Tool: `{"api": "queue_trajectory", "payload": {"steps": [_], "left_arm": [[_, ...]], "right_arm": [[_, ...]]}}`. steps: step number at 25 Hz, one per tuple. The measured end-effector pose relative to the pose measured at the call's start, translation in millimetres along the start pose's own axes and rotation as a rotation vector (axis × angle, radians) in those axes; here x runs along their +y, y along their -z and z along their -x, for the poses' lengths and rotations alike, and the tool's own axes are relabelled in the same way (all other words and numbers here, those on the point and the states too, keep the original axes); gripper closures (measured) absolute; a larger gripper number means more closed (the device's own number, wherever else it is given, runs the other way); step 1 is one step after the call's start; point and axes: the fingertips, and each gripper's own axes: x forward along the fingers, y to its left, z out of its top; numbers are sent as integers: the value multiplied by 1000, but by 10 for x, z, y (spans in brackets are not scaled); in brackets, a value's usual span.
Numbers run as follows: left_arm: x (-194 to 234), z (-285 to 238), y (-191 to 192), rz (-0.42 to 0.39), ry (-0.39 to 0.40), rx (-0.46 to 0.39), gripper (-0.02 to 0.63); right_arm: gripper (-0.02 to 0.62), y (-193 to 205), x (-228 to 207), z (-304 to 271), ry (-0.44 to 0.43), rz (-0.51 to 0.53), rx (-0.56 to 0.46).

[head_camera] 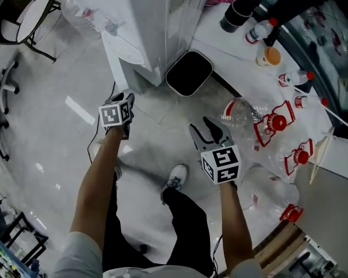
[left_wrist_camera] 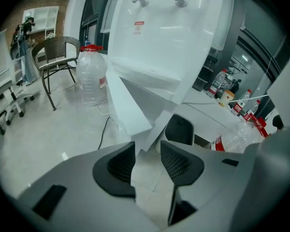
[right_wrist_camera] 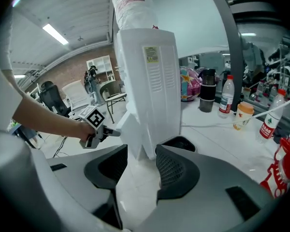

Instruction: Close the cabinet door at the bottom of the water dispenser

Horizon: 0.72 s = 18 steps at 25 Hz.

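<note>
The white water dispenser stands at the top of the head view. Its bottom cabinet door hangs open to the left. In the left gripper view the door is a white panel that juts toward me below the dispenser body. My left gripper is open and empty, just short of the door's edge. My right gripper is also open and empty, lower right of the dispenser. The right gripper view shows the dispenser's side, the door and the left gripper close beside the door.
A black bin stands against the dispenser's right side. Several empty jugs with red caps lie on the floor at right. A wicker chair and a water jug stand left of the dispenser. My shoe is below.
</note>
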Motion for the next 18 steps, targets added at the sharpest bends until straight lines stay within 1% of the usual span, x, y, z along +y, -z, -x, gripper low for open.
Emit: {"api": "queue_trajectory", "payload": {"steps": [2,4,6,7,9,11,14,15,18], "left_arm": [[-99,-88,-1,17,-29,3,433],[-113,-157,-39,-2,-77,5,433],[-74,-228,-36,-11,-117,29,456],[-57,-266,-15,3,-127,38,457],[-37,-300,12,27,-141,26,462],[-1,-290,42,27,-164,15,461],[132,-279,103,38,-208,44,458],[163,-276,97,30,-215,44,446],[179,-281,4,-38,-215,25,443]], "right_arm": [[382,46,-147,39,-7,-4,5],[382,75,-259,92,-14,3,12],[382,80,-345,155,-21,14,14],[382,83,-389,181,-24,19,15],[382,109,-471,214,-28,23,20],[383,147,-542,220,-30,19,26],[383,147,-624,177,-32,7,28],[383,140,-638,160,-34,4,26],[382,130,-645,97,-42,-2,19]]}}
